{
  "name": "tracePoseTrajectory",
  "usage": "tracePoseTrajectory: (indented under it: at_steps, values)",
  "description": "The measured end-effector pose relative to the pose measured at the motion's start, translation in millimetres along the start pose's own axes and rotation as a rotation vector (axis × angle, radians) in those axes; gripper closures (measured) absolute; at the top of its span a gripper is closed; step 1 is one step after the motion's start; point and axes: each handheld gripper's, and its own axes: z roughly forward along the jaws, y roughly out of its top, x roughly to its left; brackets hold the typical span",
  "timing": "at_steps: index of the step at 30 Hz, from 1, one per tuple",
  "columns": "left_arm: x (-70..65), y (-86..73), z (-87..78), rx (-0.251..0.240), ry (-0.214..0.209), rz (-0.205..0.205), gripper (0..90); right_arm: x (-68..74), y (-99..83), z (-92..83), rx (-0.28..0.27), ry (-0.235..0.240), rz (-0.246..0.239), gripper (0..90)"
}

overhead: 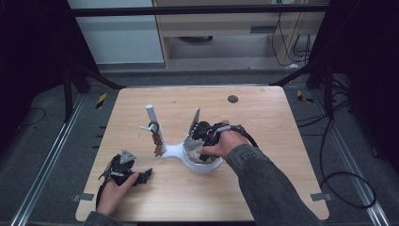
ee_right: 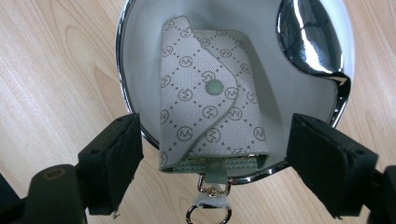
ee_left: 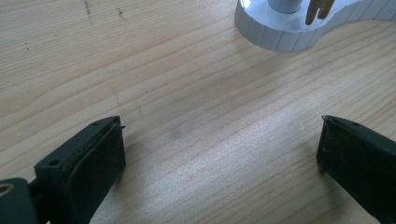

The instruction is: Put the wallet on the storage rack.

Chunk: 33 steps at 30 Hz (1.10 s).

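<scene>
A small grey monogram-patterned key pouch (ee_right: 208, 100) lies in the white dish (ee_right: 140, 60) with the chrome rim, its snap flap facing up. Its long axis runs from the far side of the dish toward the right gripper (ee_right: 212, 154), and the end with the green tab and metal clasp ring (ee_right: 208, 212) hangs over the near rim, pointing at the camera. The right gripper view shows all this; in the high view the pouch is hidden behind the right hand (overhead: 221, 143) and gripper (overhead: 202, 134) held over the dish (overhead: 207, 165). The right gripper's jaws stand wide, one at each side of the pouch's near end, not touching it. A shiny chrome piece (ee_right: 310, 37) sits at the dish's far side; what it is I cannot make out.

The dish joins a white stand (overhead: 174, 150) with an upright post (overhead: 153, 117) hung with small items too small to identify. The left gripper (overhead: 123, 172) rests low on the wooden table (overhead: 263, 122), jaws wide (ee_left: 219, 154), near the stand's base (ee_left: 280, 32).
</scene>
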Motion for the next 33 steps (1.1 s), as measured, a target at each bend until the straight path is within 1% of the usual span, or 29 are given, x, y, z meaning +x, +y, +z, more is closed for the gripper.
tracePoseTrajectory:
  at_steps: [2,20,23,33]
  values:
    - [0.0,0.0,0.0,0.0,0.0,0.001,0.3,0.2,-0.3,0.2,-0.002,-0.002,-0.006,19.3]
    - [-0.1,0.0,0.1,-0.002,0.0,-0.002,0.3,-0.4,-1.7,-4.0,-0.018,0.004,0.0,18.3]
    - [-0.1,0.0,0.1,-0.002,0.0,-0.002,0.3,-0.3,-2.0,-4.7,-0.023,0.005,-0.001,17.5]
    - [-0.1,-0.1,0.1,-0.002,0.0,-0.002,0.3,1.0,-6.3,-9.7,-0.039,0.001,0.01,10.4]
